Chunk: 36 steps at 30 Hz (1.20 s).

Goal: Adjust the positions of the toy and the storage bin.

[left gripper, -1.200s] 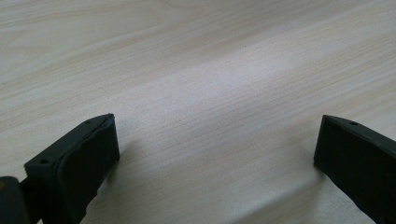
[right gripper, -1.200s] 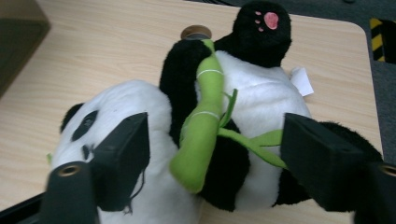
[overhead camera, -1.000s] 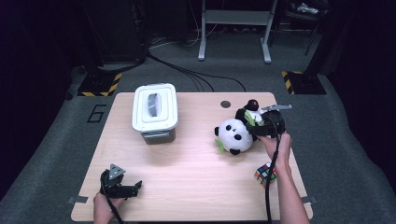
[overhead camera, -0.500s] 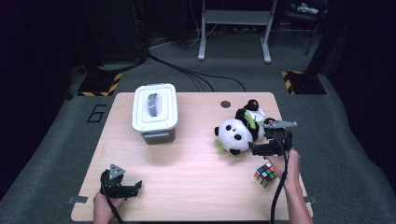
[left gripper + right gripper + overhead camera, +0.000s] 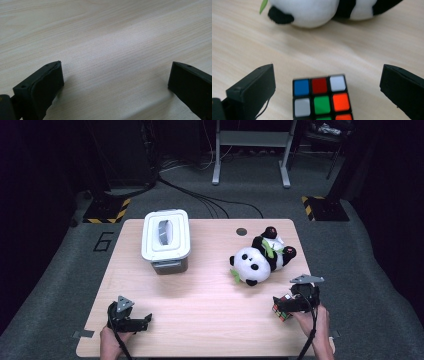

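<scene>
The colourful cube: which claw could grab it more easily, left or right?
Probably the right claw: its open jaws already stand on either side of the cube. The left claw sits open over bare table, far across.

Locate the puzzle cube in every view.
High view: puzzle cube near the table's right front corner, at the right hand-held gripper.
Left gripper view: not in it.
Right gripper view: cube bottom centre, between open jaws.
Shared landmark: plush panda beyond the cube.

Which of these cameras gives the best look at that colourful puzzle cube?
The right gripper view: the puzzle cube sits close up between the open right tongs, its coloured stickers distinct. The high view shows the cube small, partly hidden by the tongs. The left gripper view looks at bare table.
</scene>
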Available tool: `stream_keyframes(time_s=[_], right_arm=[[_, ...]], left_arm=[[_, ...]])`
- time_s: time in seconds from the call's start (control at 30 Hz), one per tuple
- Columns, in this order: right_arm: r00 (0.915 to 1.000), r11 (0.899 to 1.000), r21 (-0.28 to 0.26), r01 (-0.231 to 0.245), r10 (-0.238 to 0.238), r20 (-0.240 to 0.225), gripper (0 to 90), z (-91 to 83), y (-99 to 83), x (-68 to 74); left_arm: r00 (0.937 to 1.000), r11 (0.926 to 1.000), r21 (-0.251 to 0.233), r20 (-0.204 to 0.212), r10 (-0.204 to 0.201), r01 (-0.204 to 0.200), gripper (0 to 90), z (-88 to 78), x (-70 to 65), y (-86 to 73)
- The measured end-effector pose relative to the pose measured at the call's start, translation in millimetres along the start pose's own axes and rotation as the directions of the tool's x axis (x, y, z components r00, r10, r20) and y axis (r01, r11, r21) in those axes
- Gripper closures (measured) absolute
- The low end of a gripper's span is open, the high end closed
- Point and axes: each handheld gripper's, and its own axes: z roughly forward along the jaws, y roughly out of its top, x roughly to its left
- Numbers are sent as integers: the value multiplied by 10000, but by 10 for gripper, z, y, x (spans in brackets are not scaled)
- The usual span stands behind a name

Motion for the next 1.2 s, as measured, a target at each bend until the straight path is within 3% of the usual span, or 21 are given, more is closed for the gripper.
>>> stream_keyframes(time_s=[0.33,0.47,0.7,0.93,1.2], right_arm=[[9992,9986,406,-344,353,-210,6,121,-338,1],[9992,9989,282,-365,370,-177,146,126,-394,-9],[9996,9978,629,-207,219,-185,325,178,-400,-3],[10000,9991,411,51,-49,-66,335,169,-403,63],[9972,9982,121,592,-586,-461,335,146,-238,289]], left_arm=[[10000,10000,3,-1,-2,2,0,0,0,0],[10000,10000,1,-1,0,0,0,0,0,0],[10000,10000,3,-1,2,-2,0,0,0,0],[10000,10000,1,1,-2,2,0,0,0,0],[10000,10000,-1,0,-6,6,0,0,-1,0]])
